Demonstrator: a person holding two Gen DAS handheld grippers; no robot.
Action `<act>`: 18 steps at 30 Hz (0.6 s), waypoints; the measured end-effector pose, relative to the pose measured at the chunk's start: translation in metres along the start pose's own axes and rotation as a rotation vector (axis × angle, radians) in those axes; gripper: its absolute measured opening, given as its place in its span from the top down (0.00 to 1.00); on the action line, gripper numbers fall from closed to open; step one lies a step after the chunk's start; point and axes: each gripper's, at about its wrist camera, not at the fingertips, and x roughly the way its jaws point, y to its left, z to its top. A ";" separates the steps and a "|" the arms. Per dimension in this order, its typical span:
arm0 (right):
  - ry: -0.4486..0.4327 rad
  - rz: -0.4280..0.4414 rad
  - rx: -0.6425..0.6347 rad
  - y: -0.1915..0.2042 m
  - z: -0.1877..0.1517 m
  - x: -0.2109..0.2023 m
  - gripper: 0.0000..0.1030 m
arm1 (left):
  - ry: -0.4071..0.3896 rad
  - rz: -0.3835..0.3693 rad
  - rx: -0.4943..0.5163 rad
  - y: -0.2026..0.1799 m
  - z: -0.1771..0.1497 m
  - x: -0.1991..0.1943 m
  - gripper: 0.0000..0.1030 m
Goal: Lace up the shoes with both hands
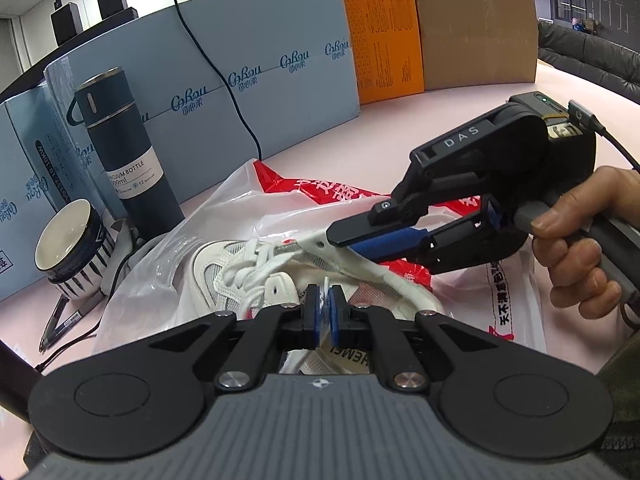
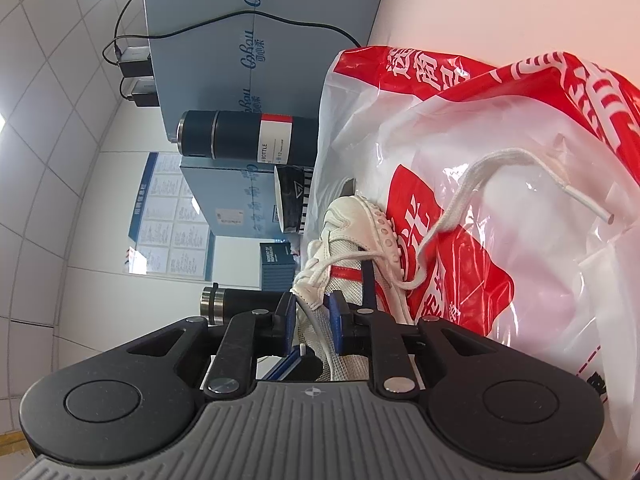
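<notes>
Shoe (image 1: 256, 276) lies on the plastic bag (image 1: 184, 264) just ahead of my left gripper (image 1: 325, 300), pinched on the lace (image 1: 327, 285). My right gripper (image 2: 313, 312) clamps the eyelet flap (image 2: 316, 312); tugging could slip the thin lace free.

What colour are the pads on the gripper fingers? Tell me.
Blue pads on black fingers, clearest in the left wrist view.

The shoe (image 1: 224, 268) heel hides behind the left claw (image 1: 325, 306).
</notes>
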 end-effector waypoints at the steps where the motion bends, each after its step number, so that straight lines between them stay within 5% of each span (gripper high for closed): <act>1: 0.000 0.000 0.000 0.000 0.000 0.000 0.84 | 0.001 0.000 0.001 -0.001 0.000 -0.001 0.95; 8: 0.000 0.000 0.001 0.000 0.000 0.000 0.84 | -0.055 -0.005 -0.010 0.000 -0.003 -0.013 0.98; 18: -0.001 0.002 0.007 -0.001 -0.001 0.000 0.84 | -0.122 0.099 -0.103 0.040 0.017 -0.009 0.98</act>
